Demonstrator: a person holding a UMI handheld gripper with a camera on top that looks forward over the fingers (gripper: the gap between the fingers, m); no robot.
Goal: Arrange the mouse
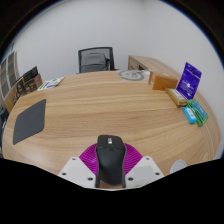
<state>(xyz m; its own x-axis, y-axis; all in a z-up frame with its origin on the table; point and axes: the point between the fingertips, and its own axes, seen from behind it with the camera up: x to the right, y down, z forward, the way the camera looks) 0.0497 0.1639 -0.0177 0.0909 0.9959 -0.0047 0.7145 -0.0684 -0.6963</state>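
no legible text, purple box (191,75) print and book (28,79) covers too small to read

The mouse (110,158) sat at the near edge of the surface (100,108), between the fingers of the tool (111,176), which stood close at either side of it. A mat (29,122) lay toward the left edge, well apart from the mouse. At the far left corner stood some books (22,80), with papers (50,82) just beside them. A chair (96,59) stood behind the far edge. A round thing (131,74) lay near the far edge, a box (161,72) to its right. Along the right edge stood an upright package (189,78), with a smaller packet (195,113) nearer.
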